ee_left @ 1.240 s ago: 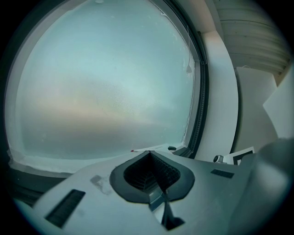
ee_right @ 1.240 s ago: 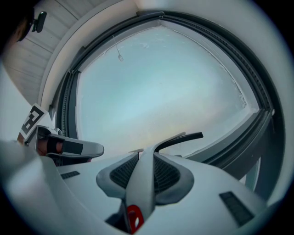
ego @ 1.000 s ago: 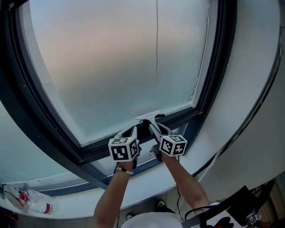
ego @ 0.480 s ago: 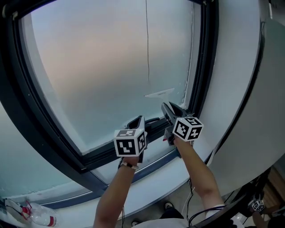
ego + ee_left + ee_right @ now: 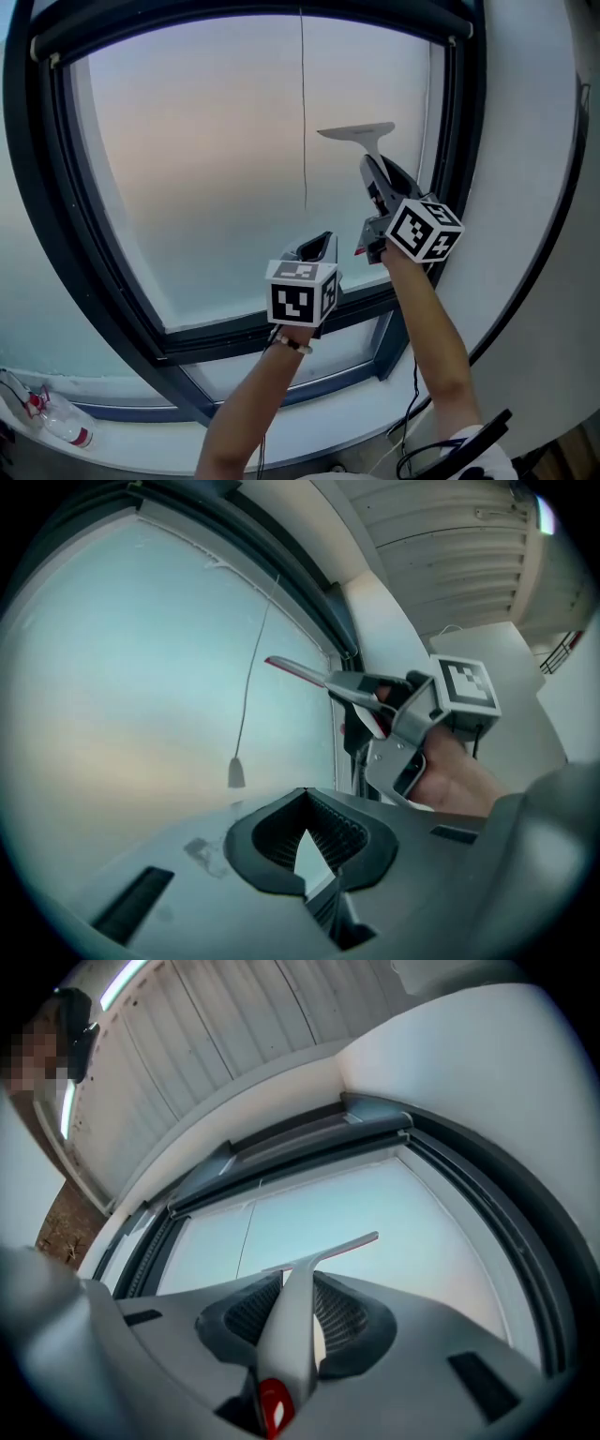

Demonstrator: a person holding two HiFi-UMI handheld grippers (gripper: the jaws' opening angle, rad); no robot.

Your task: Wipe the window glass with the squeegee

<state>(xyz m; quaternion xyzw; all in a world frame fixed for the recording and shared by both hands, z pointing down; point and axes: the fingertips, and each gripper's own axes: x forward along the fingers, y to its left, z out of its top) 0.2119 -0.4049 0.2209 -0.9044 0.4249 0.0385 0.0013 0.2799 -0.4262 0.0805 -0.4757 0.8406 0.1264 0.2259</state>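
Squeegee [image 5: 361, 133] has gone up from the bottom rail to the window glass [image 5: 206, 159] top-right corner, pinched by the right gripper [image 5: 378, 187]. Left gripper [image 5: 317, 246] is pressed together, empty. Risk: handle twists in the jaws and the blade lifts off the glass.

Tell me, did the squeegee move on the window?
Yes. The squeegee went up: it was down at the window's bottom frame, and now sits high beside the hanging cord.

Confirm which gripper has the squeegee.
The right gripper, up near the pane's upper right, fingers shut on the squeegee handle. The left gripper sits lower, fingers together on nothing.
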